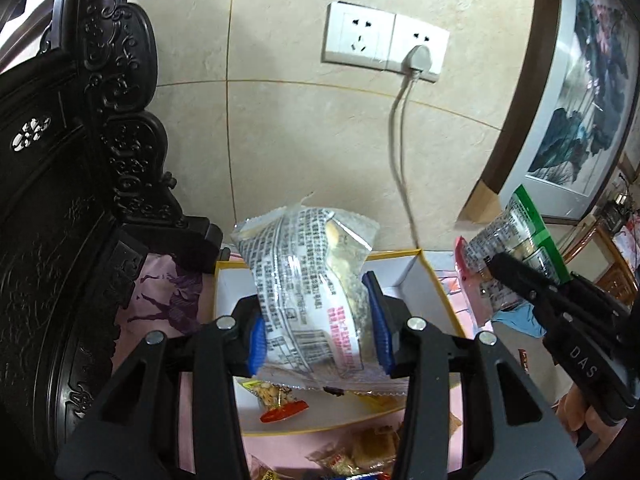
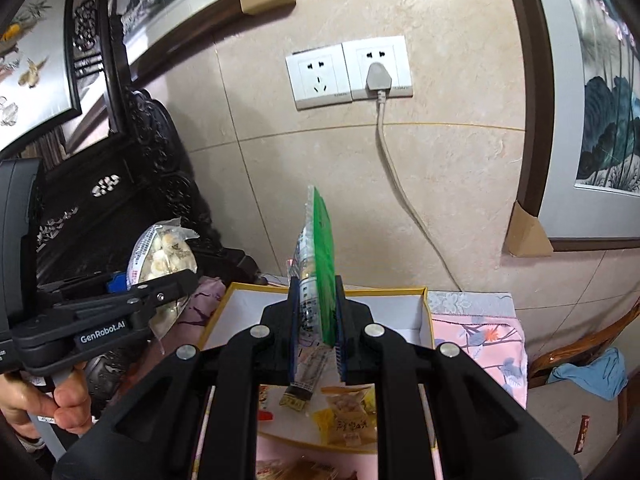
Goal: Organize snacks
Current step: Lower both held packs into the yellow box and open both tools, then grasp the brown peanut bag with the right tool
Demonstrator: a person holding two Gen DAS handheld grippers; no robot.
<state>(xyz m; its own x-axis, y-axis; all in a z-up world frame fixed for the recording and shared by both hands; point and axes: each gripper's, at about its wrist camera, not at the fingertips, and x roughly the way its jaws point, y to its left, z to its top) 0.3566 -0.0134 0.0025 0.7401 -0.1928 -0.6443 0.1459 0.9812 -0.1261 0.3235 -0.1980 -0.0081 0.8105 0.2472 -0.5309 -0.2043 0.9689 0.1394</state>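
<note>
1. Presently, the left tool [image 1: 320, 320] was closed partway, its blue pads [image 1: 380, 336] pressing both sides of a clear printed snack packet [image 1: 308, 292].
2. That packet was held in the air above the white box [image 1: 404, 276] with yellow edges, which sat on the floral cloth [image 2: 480, 336] over the table, against the tiled wall [image 1: 300, 128].
3. The right tool [image 2: 318, 328] was closed almost fully, clamping a thin green-backed snack packet [image 2: 320, 248] edge-on and upright.
4. This second packet was also above the box, nearer its right wall.
5. Several small wrapped snacks [image 2: 348, 412] lay inside the box near its front edge; others [image 1: 360, 452] lay on the cloth just in front of it.
6. A hand [image 2: 60, 400] gripped the left tool's handle.
7. A carved dark furniture piece [image 1: 60, 200] stood at the table's left edge.
</note>
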